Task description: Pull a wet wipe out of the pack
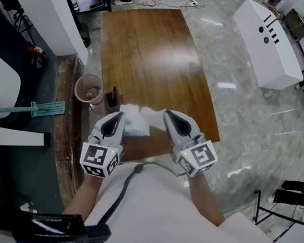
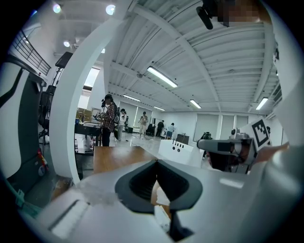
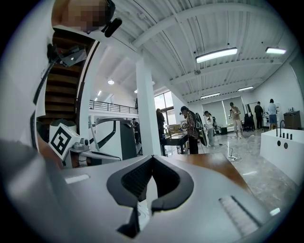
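Over the near end of the wooden table [image 1: 148, 57], both grippers are held up close to the person's chest. A crumpled white wipe pack [image 1: 132, 123] hangs between them. My left gripper [image 1: 122, 115] has its jaws closed tip to tip [image 2: 156, 161] at the pack's left side, and white material shows behind the fingertips. A thin white wet wipe [image 1: 150, 112] runs from the pack to my right gripper [image 1: 166, 113]. Its jaws also meet at the tips [image 3: 152, 157], with a white strip of wipe [image 3: 145, 199] between them. Most of the pack is hidden by the gripper bodies.
A brown bin [image 1: 88, 89] stands on the floor left of the table, with a small dark box [image 1: 112, 98] beside it. A green-headed mop [image 1: 46, 109] lies further left. A white cabinet [image 1: 267, 43] stands on the marble floor to the right.
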`<control>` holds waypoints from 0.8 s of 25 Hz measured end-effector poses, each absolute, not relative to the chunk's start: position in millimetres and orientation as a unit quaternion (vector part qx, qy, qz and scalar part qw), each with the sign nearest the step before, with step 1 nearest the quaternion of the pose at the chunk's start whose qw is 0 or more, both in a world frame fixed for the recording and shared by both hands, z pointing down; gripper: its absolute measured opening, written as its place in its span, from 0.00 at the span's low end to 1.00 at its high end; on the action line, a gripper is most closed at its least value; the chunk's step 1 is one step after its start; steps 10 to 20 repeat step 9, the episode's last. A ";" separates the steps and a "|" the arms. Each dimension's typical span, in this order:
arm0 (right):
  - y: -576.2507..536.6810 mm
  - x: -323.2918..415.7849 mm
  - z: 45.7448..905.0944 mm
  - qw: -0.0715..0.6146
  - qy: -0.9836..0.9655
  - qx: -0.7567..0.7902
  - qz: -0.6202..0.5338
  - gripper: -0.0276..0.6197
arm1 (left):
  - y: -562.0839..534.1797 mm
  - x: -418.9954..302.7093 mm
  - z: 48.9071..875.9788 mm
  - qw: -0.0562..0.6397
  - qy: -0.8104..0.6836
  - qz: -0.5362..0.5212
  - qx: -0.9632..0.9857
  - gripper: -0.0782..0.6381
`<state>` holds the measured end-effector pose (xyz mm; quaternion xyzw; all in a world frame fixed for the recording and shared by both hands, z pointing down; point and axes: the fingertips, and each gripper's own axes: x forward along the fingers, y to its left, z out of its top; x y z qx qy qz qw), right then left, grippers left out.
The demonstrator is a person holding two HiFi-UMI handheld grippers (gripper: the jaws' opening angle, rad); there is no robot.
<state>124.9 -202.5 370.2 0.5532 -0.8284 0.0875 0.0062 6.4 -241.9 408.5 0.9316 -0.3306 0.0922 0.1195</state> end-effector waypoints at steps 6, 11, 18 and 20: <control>-204.5 122.3 368.8 0.010 -0.829 0.553 0.085 0.06 | -244.2 4.2 406.0 0.119 -0.332 0.090 0.931 0.12; -205.8 121.3 368.3 0.013 -0.830 0.552 0.083 0.06 | -245.6 3.3 406.9 0.121 -0.332 0.091 0.931 0.12; -205.8 121.3 368.3 0.013 -0.830 0.552 0.083 0.06 | -245.6 3.3 406.9 0.121 -0.332 0.091 0.931 0.12; -205.8 121.3 368.3 0.013 -0.830 0.552 0.083 0.06 | -245.6 3.3 406.9 0.121 -0.332 0.091 0.931 0.12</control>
